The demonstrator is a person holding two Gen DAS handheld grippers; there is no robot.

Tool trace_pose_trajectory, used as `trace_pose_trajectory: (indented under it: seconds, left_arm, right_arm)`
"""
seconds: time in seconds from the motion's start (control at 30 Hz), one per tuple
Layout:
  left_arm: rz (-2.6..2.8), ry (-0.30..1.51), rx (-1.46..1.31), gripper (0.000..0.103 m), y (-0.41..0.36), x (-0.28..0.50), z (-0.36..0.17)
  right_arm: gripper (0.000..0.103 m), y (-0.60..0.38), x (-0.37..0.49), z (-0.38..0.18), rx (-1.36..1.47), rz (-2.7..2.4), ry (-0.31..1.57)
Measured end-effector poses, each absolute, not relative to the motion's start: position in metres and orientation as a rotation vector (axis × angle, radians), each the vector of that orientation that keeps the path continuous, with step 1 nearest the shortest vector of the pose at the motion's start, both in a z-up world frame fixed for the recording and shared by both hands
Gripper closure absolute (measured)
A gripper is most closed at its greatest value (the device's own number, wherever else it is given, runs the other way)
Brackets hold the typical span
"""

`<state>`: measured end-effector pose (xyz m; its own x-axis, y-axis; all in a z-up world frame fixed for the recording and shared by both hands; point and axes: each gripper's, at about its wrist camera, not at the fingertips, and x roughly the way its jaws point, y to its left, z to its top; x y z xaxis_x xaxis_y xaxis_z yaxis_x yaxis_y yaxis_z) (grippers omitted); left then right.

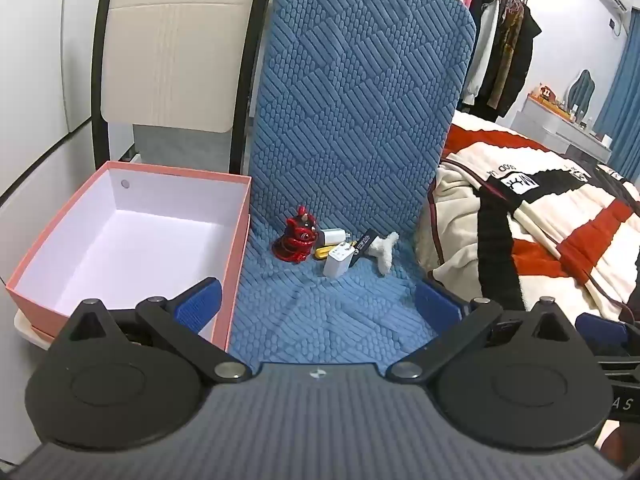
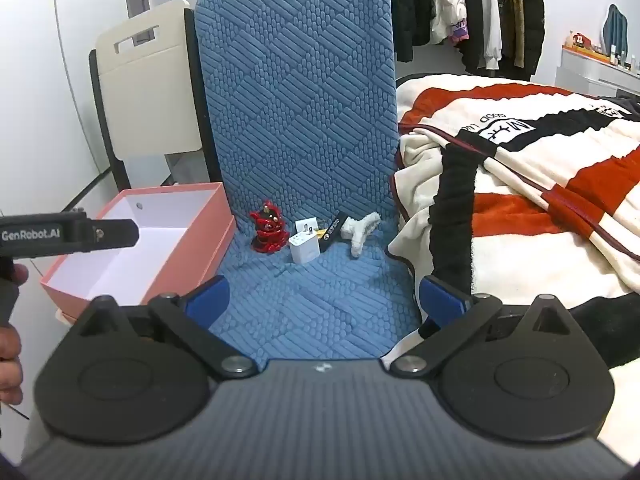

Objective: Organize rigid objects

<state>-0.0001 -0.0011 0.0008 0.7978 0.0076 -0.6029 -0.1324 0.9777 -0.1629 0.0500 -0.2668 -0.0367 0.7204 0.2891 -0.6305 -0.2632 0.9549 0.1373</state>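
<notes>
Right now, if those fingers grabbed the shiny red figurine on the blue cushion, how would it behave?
The red figurine looks glossy, so it may slip between the pads. It seems hard, probably ceramic or glass, and might chip if dropped. Standing upright on the soft blue cushion, it could tip when nudged.

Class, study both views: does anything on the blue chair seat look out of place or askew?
Yes. Among the hard items heaped at the seat's back, the red figurine, white chargers and a tilted black stick, lies a soft white plush, odd among rigid things. The pink box beside the chair stands empty.
</notes>
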Motion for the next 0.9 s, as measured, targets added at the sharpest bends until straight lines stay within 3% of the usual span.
trace_pose_trajectory:
  seconds: [0.9]
  left_arm:
    - [0.059,0.623,-0.197,0.0,-0.004,-0.021,0.012]
  right_arm:
    - [0.0,-0.271,0.041,-0.03,0.024,0.317,0.678]
